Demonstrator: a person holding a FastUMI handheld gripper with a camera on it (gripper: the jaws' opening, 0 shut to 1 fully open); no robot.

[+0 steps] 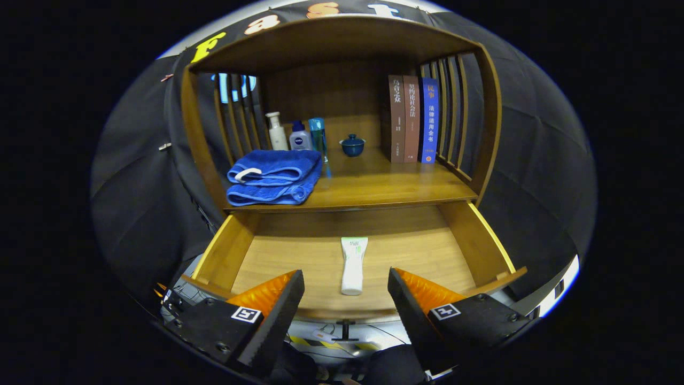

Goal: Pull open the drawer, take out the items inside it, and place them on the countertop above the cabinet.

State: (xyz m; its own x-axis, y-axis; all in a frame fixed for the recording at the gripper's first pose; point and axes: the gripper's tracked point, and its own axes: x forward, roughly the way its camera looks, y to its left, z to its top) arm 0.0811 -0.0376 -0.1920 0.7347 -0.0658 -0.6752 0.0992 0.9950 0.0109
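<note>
Gripper view: the claw point(346, 289) hangs spread wide and empty above the pulled-open drawer point(483, 243).
One white tube point(353, 264) lies in the drawer, between and just beyond the fingers. On the wooden surface point(385, 184) above: one folded blue towel point(275, 176), three bottles point(298, 135), one blue lidded cup point(352, 145), three upright books point(412, 118).

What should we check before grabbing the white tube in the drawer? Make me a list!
1. Drawer pulled open: ok.
2. White tube in reach, lying flat just ahead of the fingers: ok.
3. Gripper open wide enough for the tube: ok.
4. Tube lined up with the gap between the fingers: ok.
5. Free spot on the countertop, right of the blue towel: ok.
6. Anything else in the drawer: cannot tell; the fingers cover its front corners.
</note>
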